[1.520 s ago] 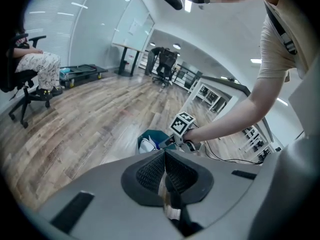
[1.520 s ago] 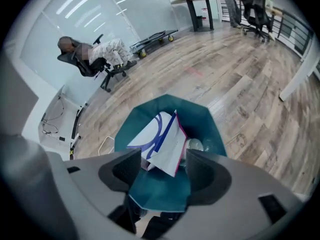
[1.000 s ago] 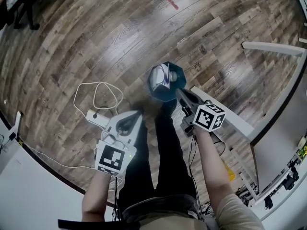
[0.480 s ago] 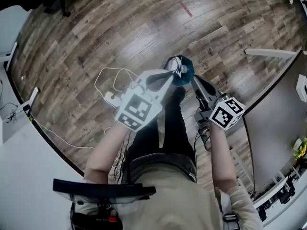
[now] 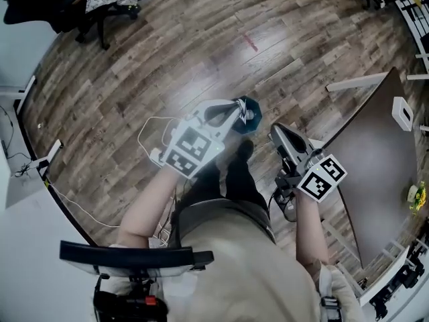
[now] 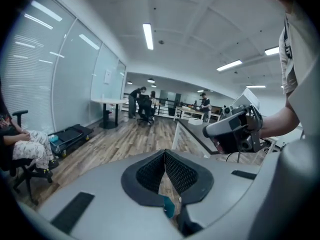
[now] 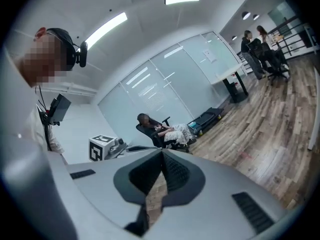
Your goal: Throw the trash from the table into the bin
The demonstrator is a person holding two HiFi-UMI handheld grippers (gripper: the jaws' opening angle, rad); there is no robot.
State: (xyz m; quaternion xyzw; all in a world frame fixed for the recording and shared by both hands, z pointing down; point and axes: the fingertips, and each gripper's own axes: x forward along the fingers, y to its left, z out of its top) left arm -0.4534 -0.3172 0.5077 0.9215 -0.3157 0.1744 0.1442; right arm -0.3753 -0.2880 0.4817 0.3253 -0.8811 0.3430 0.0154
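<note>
The teal bin (image 5: 251,106) stands on the wood floor by my feet, with a white scrap showing inside it. In the head view my left gripper (image 5: 234,111) hangs high over the bin's near side and hides part of it. Its jaws are shut on nothing. My right gripper (image 5: 275,131) is raised to the right of the bin, shut and empty too. Looking along the left gripper (image 6: 164,155), the pads meet, a teal sliver of the bin (image 6: 169,207) shows below them, and the right gripper's body is off to the right. The right gripper view has its gripper (image 7: 162,155) shut as well.
A dark table (image 5: 375,159) lies at the right, with a white box (image 5: 403,113) and a yellow-green item (image 5: 417,197) on it. A white cable (image 5: 151,129) loops over the floor at the left. A person sits in a chair (image 7: 162,129) farther off.
Both grippers have risen away from the bin, still shut and empty. The bin now looks smaller and farther below, and the dark table has come into view at the right.
</note>
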